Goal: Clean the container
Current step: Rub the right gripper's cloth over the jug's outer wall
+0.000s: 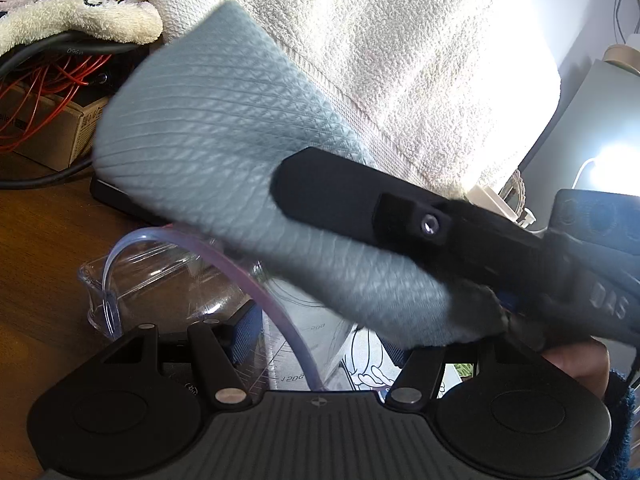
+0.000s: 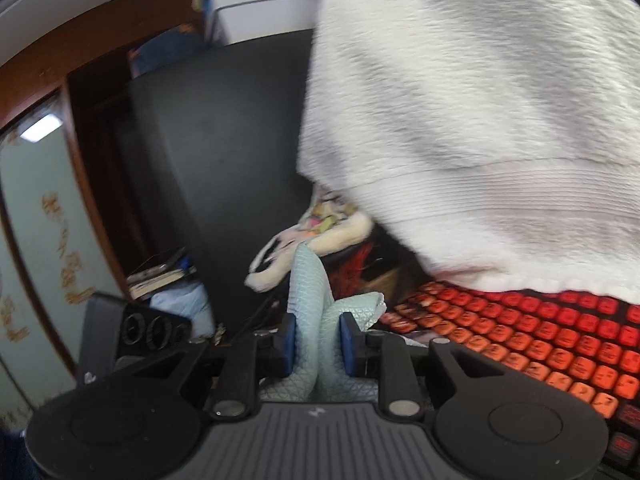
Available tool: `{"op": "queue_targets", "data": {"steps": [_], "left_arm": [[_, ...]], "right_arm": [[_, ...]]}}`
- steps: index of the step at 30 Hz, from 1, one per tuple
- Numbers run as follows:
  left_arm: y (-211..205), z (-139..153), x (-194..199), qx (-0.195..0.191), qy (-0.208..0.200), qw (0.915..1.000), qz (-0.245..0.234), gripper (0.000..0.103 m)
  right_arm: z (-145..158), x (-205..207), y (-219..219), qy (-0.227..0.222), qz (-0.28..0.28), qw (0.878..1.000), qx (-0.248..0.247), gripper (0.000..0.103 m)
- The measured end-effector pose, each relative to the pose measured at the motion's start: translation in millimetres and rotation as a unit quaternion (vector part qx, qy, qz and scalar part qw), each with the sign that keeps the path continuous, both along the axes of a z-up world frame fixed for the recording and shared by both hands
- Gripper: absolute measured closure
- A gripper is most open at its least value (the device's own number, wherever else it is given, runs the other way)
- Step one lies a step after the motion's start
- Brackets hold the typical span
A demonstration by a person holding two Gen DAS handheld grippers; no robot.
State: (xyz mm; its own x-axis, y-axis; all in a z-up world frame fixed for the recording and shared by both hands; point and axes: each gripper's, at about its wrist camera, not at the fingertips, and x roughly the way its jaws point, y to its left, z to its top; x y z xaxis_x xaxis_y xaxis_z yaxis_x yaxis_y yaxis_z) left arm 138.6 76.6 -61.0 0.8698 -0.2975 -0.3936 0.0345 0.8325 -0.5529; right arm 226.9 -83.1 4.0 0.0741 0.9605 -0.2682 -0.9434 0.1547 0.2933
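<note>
The left claw (image 1: 316,344) stands part open around the wall of a clear plastic measuring container with printed graduation marks (image 1: 132,276), which sits low in the left wrist view, just ahead of the claw over a brown wooden worktop (image 1: 44,240). Its blue pads look to bracket the container's near wall, though the cloth hides the right pad, so a firm grip is likely rather than certain. The right claw's black finger (image 1: 360,200) comes in from the right edge, carrying a pale blue-green waffle-weave cloth (image 1: 224,148) that hangs above and slightly behind the container's open mouth. The container therefore lies below and to the near-left of the cloth; the wiping move has to go downward into it. A white terry towel (image 1: 400,60) hangs behind.

In the right wrist view, the right claw (image 2: 318,344) is nearly closed, pinching the cloth (image 2: 312,300) between its blue pads. The container is not visible here. A keyboard with red-lit keys (image 2: 540,340) lies to the right.
</note>
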Motion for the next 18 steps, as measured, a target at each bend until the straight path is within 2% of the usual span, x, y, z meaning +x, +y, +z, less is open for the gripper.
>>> {"op": "queue_targets", "data": {"steps": [4,13,18], "left_arm": [[0,0,0,0.000,0.000,1.0000,0.000,0.041],[0,0,1,0.000,0.000,1.0000,0.000,0.041],[0,0,1,0.000,0.000,1.0000,0.000,0.041]], "right_arm": [[1,2,-1,0.001,0.003,1.000,0.001,0.081],[-2,30,-20,0.026,-0.064,0.998,0.009,0.081],[-1,26,-15,0.019,-0.061,0.998,0.004,0.081]]}}
